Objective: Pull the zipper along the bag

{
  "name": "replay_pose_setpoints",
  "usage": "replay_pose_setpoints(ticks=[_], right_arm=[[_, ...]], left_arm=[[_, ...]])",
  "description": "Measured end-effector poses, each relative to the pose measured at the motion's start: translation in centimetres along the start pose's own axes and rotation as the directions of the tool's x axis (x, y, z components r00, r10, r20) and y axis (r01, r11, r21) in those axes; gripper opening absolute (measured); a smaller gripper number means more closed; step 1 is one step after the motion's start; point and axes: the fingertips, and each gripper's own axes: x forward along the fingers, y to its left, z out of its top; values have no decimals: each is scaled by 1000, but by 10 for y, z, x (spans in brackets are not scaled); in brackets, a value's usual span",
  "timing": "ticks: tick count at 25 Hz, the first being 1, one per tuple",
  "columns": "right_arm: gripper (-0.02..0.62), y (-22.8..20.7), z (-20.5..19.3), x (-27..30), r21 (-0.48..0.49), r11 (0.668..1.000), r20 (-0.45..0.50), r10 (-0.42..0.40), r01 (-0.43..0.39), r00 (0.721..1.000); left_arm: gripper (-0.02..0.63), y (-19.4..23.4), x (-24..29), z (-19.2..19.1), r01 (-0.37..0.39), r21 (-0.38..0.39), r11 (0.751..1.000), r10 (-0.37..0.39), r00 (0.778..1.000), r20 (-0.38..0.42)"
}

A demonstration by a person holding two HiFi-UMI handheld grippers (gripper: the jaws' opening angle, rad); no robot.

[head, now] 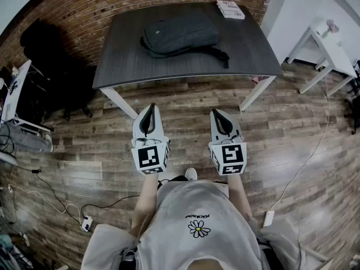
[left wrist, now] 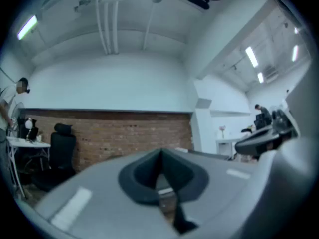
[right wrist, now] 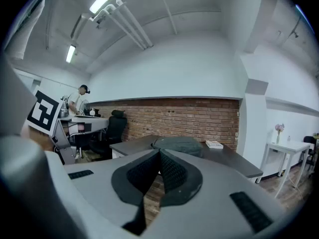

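While the bag (head: 180,35) lies on the bench (head: 124,61) at upper centre, left gripper (head: 150,107) and right gripper (head: 217,113) below, fingers (right wrist: 172,176) pressed together

i've got open wood floor (head: 185,103) between my left gripper (head: 149,108), my right gripper (head: 217,113) and the worktop (head: 126,63), a clear run forward. the worktop's near strip lies bare; the bag (head: 180,34) fills its middle, strap (head: 216,54) trailing right, a booklet (head: 230,9) sits at the far right corner, brick wall (head: 84,10) behind.
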Motion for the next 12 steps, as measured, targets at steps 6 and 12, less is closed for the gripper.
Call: replay_pose_setpoints(ticks=[6,12], right_arm=[[0,-1,-2,-2,14,1000,4,5,-5,1000],[0,-10,-1,-8,115,993,36,-1,-3,999]], left_arm=[[-2,-2,-2,-3,-1,1,1000,1,1000,-6],[0,-5,0,6,3,3,1000,-3,1000,4]])
